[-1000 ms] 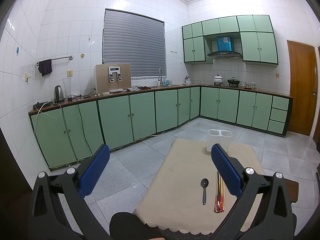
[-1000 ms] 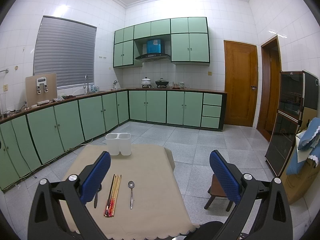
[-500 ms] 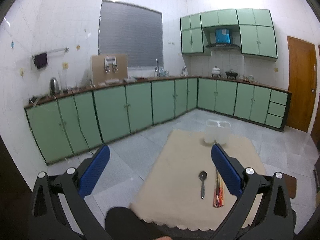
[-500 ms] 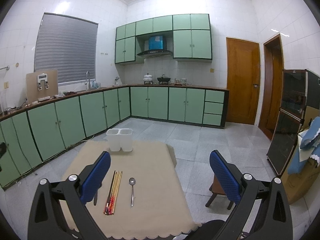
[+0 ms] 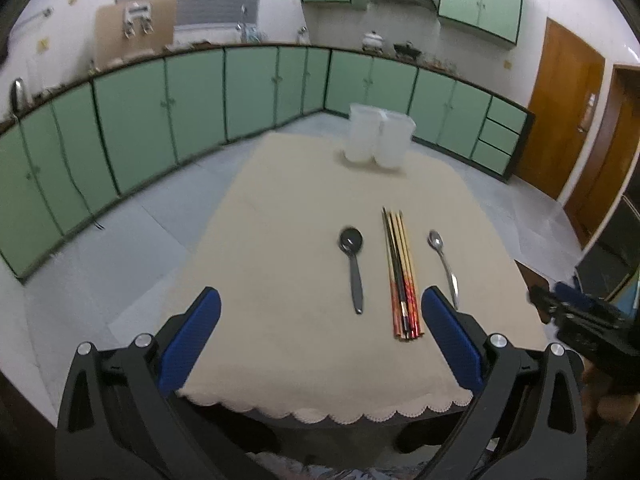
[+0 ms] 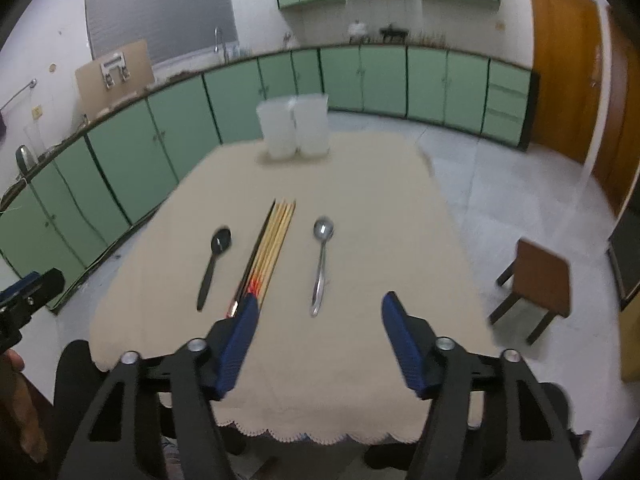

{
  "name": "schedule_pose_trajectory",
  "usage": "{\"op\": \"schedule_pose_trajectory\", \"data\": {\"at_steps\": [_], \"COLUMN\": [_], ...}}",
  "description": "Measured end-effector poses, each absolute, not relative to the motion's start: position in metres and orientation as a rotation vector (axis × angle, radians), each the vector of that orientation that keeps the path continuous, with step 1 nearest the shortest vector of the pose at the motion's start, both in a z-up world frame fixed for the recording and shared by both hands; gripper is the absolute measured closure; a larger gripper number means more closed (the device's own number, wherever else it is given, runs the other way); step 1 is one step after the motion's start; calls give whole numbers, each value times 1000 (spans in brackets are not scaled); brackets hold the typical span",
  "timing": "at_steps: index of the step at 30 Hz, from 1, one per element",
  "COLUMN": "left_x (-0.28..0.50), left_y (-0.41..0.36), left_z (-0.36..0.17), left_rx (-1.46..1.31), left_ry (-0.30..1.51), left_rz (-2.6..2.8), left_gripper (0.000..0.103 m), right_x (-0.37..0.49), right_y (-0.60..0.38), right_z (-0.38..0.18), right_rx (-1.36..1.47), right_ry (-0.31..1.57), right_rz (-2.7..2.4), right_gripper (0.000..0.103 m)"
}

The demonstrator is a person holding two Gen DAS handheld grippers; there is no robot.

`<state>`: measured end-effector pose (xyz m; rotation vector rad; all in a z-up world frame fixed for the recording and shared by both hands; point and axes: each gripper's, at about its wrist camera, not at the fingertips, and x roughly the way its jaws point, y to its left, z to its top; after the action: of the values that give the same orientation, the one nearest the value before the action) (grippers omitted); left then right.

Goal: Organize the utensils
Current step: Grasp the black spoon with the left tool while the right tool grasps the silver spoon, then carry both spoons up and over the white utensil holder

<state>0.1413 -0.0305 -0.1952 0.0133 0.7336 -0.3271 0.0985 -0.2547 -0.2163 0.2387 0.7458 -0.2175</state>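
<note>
On the beige tablecloth (image 5: 280, 240) lie a black spoon (image 5: 352, 264), a bundle of chopsticks (image 5: 400, 272) and a metal spoon (image 5: 442, 260), side by side with handles toward me. A white two-compartment holder (image 5: 378, 140) stands at the far end. My left gripper (image 5: 320, 304) hangs open above the near part of the table, left of the black spoon. In the right wrist view the black spoon (image 6: 214, 264), chopsticks (image 6: 268, 252), metal spoon (image 6: 320, 260) and holder (image 6: 294, 128) show again. My right gripper (image 6: 320, 304) is closing above the near cloth, nothing between its pads.
A wooden stool (image 6: 536, 280) stands on the floor right of the table. Green cabinets (image 5: 192, 112) line the far walls. A brown door (image 6: 564, 60) is at the right. The other gripper shows at each view's edge: the right gripper (image 5: 568, 308) and the left gripper (image 6: 28, 292).
Both grippers have dropped and tilted down toward the table, so the utensils now sit larger and closer. The right gripper's jaws have narrowed; the left stays wide.
</note>
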Motion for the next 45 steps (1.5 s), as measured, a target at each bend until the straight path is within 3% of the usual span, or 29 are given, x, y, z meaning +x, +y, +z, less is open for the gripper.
{"op": "schedule_pose_trajectory", "data": {"at_steps": [2, 4, 7, 13, 20, 23, 24, 25, 45], "left_x": [153, 168, 182, 209, 222, 223, 223, 222, 247], "left_y": [-40, -52, -68, -93, -103, -104, -104, -104, -97], "left_z": [-214, -233, -255, -300, -312, -312, -312, -312, -207], "left_rx": [28, 50, 63, 109, 152, 156, 152, 147, 129], "left_ry": [765, 811, 863, 943, 951, 933, 930, 931, 809], "left_rz": [-343, -366, -392, -403, -380, -367, -369, -376, -471], "left_gripper": [17, 35, 46, 49, 53, 73, 87, 92, 92], "right_x": [109, 122, 135, 157, 168, 171, 172, 173, 204], "right_y": [-255, -252, -252, -255, -260, -263, -264, -265, -278], "right_z": [-234, -254, -275, -298, -310, -311, -311, -311, -217], "right_rx": [243, 241, 248, 259, 251, 255, 257, 260, 172], "right_ry": [766, 792, 821, 851, 846, 839, 840, 840, 866], "right_rz": [-201, -188, -166, -150, -138, -138, -138, -136, -79], "right_gripper": [53, 59, 65, 72, 83, 92, 92, 92, 94]}}
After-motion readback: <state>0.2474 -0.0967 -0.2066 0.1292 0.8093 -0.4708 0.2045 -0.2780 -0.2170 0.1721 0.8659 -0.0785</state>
